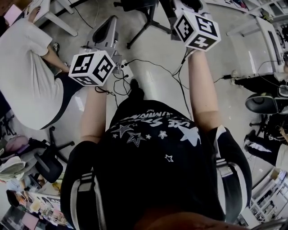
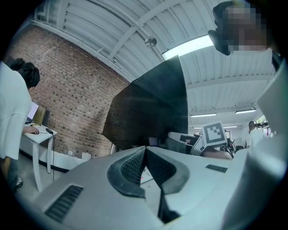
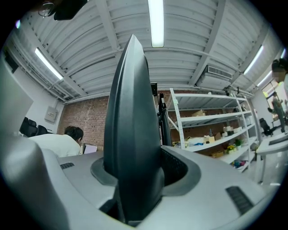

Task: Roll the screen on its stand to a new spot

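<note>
The screen point(image 3: 132, 112) is a dark flat panel, seen edge-on in the right gripper view, where it rises between the jaws. My right gripper point(image 3: 139, 168) is shut on that edge, with both pads against it. From the left gripper view I see the screen's broad dark face point(image 2: 150, 105) at a slant, just beyond the tips. My left gripper point(image 2: 145, 155) has its pads together and nothing between them; I cannot tell whether its tips touch the panel. The head view shows both marker cubes point(image 1: 92, 67) point(image 1: 196, 29) held forward, and a black stand leg point(image 1: 143, 28) on the floor ahead.
A person in white point(image 1: 27, 67) sits at a desk point(image 1: 54, 13) close on the left. Cables point(image 1: 148, 63) and a power strip point(image 1: 125, 67) lie on the floor ahead. Office chairs point(image 1: 49, 161) point(image 1: 263, 103) stand at both sides. White shelves point(image 3: 211, 126) line the right.
</note>
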### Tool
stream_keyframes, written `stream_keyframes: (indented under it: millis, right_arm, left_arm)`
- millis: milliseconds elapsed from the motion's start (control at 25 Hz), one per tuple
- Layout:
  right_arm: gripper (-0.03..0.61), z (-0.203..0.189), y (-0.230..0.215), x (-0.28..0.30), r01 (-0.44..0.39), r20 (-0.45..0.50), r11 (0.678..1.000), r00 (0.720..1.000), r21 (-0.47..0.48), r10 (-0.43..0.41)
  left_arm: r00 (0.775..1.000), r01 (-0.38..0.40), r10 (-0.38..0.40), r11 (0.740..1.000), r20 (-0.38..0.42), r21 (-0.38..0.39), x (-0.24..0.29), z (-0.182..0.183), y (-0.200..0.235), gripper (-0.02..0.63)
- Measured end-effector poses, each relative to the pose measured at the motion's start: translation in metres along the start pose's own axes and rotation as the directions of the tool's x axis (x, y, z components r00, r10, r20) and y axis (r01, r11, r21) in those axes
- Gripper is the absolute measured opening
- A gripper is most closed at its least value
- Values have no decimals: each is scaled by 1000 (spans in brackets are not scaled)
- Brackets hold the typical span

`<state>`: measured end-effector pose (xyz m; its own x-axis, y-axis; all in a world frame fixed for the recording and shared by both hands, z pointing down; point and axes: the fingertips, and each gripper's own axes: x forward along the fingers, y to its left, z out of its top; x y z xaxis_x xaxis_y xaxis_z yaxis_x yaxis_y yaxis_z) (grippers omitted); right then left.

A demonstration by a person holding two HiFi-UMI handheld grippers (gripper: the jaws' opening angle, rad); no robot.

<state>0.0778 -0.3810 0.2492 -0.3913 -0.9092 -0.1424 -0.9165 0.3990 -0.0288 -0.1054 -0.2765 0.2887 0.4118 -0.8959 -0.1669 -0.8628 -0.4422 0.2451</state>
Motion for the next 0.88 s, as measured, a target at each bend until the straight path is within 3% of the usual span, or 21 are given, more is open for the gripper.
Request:
stream_keyframes:
  millis: [200, 880]
  right_arm:
    - [215, 1, 13, -34, 5, -3, 1000, 1000, -10, -5]
    - [215, 13, -6, -122, -11, 27, 1000, 1000, 20, 10]
  left_arm:
    - [1000, 4, -4, 1000, -6, 2, -19, -7, -21, 11]
    - [1000, -30, 30, 1000, -7, 4, -72, -23, -86, 11]
